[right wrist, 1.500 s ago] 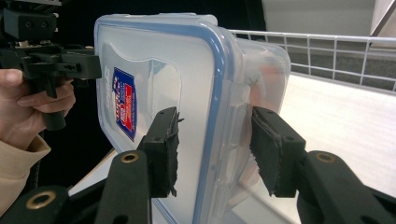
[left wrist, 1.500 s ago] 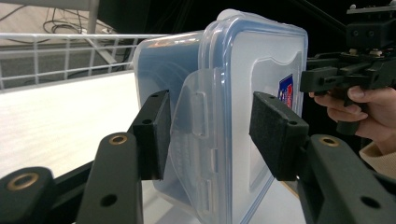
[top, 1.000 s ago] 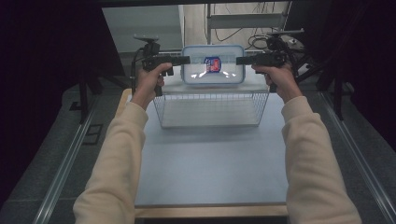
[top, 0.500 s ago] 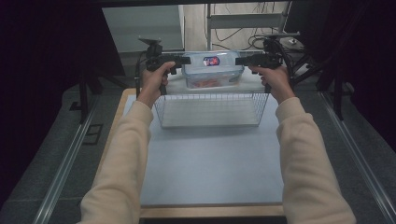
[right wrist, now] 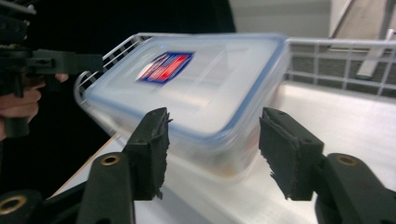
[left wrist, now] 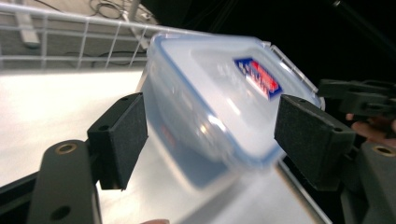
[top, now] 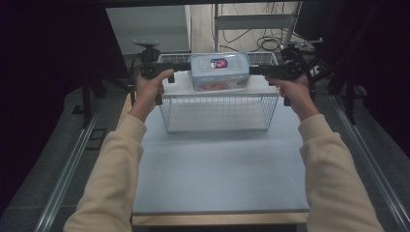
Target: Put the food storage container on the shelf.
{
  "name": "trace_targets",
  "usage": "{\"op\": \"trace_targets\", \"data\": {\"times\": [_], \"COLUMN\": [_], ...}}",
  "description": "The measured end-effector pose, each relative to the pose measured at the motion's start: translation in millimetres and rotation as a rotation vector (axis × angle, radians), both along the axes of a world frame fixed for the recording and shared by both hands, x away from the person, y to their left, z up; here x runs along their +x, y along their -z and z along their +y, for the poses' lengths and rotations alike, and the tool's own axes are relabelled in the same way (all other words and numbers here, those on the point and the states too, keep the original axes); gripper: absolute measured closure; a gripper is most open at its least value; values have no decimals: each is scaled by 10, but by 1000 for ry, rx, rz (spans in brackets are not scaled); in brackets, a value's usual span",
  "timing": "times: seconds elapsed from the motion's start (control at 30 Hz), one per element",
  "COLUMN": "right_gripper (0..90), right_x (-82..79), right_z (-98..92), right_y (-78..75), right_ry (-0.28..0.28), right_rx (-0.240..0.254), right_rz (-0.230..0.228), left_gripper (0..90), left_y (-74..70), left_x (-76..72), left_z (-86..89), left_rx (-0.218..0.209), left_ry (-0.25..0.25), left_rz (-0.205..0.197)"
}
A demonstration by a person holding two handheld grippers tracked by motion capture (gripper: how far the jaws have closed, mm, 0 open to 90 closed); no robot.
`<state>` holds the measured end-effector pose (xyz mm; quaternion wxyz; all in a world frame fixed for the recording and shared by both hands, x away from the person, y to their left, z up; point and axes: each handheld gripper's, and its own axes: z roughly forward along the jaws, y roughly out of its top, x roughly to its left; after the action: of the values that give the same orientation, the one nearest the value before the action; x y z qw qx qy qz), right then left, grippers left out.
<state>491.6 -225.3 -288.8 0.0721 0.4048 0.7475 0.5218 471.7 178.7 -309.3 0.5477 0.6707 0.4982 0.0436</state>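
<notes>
A clear plastic box [top: 220, 72] with a blue-rimmed lid and a red and blue label sits lid up in the back half of a wire basket [top: 217, 104]. Something reddish shows through its wall. My left gripper [top: 183, 66] is at the box's left end and my right gripper [top: 255, 70] at its right end. In the left gripper view the box [left wrist: 219, 98] is blurred between the open pads [left wrist: 119, 137], which stand off it. In the right gripper view the box [right wrist: 196, 88] lies just beyond open pads [right wrist: 289, 154]. Both pairs of jaws have just been opening.
The basket has a white floor and stands at the far end of a pale blue mat [top: 217, 169] on the table. Dark curtains close both sides. Cables [top: 261, 43] and a metal frame lie beyond the basket.
The box was held up between both grippers with its lid tilted toward the camera. It has come down level into the basket, and both grippers have let go and opened.
</notes>
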Motion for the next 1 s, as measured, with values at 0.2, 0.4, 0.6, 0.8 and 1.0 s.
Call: {"op": "trace_targets", "data": {"times": [0.2,0.4,0.6,0.8,1.0], "right_gripper": [357,338,316,309,308], "right_x": [-375,-744,-1005,-1281,-1524], "right_z": [10,-23,-85,-187,-284], "right_y": [107,232,446,823,1231], "right_ry": [-76,-124,-149,-161,-153], "right_rx": [-23,-14,-21,-5,-32], "right_rz": [-43,-90,-93,-90,-75], "left_gripper": [256,260,260,261,259], "left_y": [55,223,538,994,1383], "left_x": [-423,-868,-1166,-1422,-1576], "left_z": [-14,-75,-116,-193,-212], "left_rx": [54,70,94,118,128], "left_ry": [12,50,78,103,124], "left_rz": [-51,-117,-107,-71,-14]}}
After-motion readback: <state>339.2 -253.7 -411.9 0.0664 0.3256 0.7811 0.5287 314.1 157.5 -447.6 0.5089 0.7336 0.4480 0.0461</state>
